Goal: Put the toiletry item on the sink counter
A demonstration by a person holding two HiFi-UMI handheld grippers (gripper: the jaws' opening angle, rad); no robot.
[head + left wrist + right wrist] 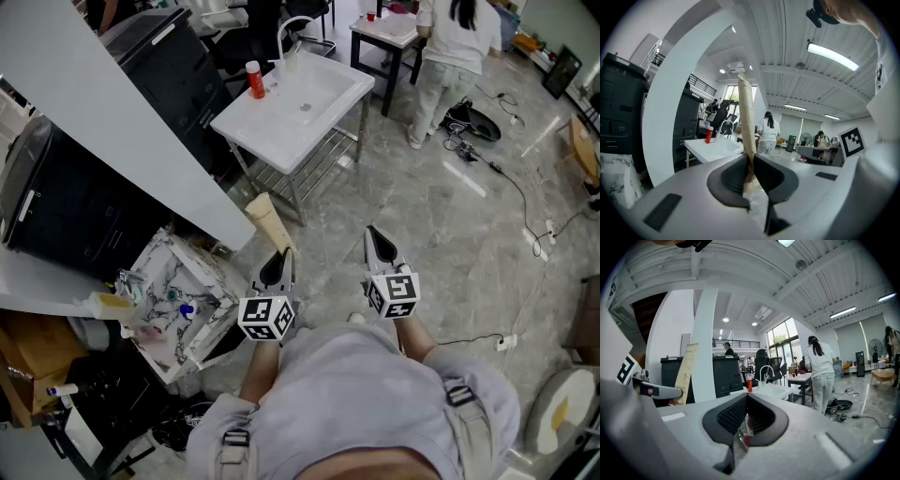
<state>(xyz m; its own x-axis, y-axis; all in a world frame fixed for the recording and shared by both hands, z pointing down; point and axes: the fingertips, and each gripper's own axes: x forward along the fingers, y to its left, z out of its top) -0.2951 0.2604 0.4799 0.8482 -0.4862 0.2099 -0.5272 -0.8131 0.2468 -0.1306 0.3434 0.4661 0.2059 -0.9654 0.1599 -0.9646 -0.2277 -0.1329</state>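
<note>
**Between the left gripper (279,262) jaws: toiletry box (746,117) clamped**

The left gripper is pinching the lower end of the long, flat, tan toiletry box, which is standing upright. The ribbed dark pads (733,176) are hiding its gripped end. The right gripper (746,401) is holding nothing, jaws pressing together. The white sink counter (281,112) is sitting well apart, ahead.

Tan carton (746,117): lower end hidden between jaws of the left tool (750,164), print unreadable
</note>
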